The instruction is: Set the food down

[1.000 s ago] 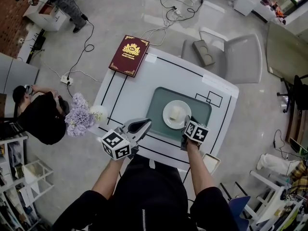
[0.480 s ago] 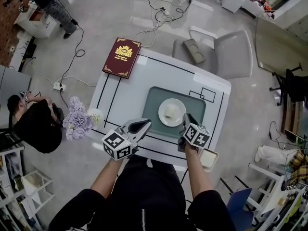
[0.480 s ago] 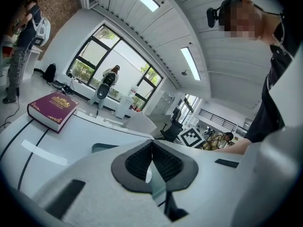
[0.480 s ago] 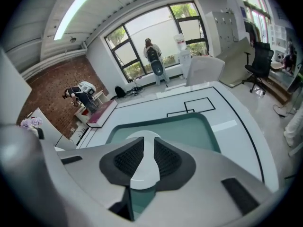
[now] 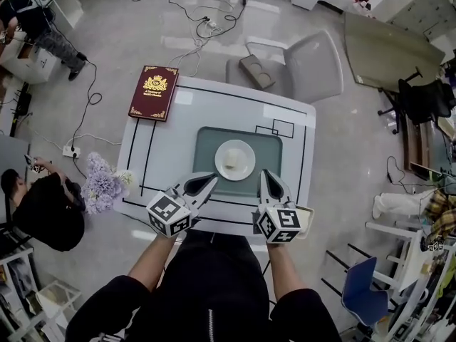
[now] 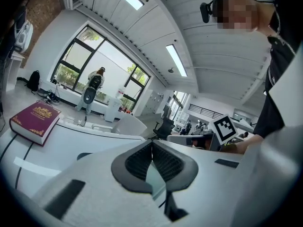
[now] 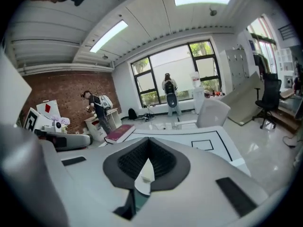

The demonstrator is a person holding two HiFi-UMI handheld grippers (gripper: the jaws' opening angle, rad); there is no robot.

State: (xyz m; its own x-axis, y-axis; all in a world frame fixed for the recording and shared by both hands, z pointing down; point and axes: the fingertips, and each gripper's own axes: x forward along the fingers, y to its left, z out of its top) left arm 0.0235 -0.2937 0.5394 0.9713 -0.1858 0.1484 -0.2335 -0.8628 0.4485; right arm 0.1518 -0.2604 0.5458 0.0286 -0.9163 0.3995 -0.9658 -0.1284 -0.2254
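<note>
A pale piece of food (image 5: 231, 161) lies on a white plate (image 5: 242, 151) in the middle of a grey-green mat (image 5: 206, 142) on the white table (image 5: 162, 155). My left gripper (image 5: 207, 182) is shut and empty, hovering over the table's front edge, left of the plate. My right gripper (image 5: 264, 176) is shut too, just off the mat's front right corner and clear of the plate. In the left gripper view the pads (image 6: 142, 161) meet at the tip. In the right gripper view the pads (image 7: 163, 161) also meet, with a sliver of white plate showing beneath.
A dark red book (image 5: 152, 92) lies at the table's far left corner. A grey chair (image 5: 299, 66) stands behind the table. Purple flowers (image 5: 100, 187) sit left of it, beside a seated person (image 5: 39, 216). A small tray (image 5: 306, 216) hangs off the front right corner. Cables cross the floor.
The right gripper has drawn back from the plate's rim toward the table's front edge. The left gripper has kept its place. The head view has swung, shifting the table leftward.
</note>
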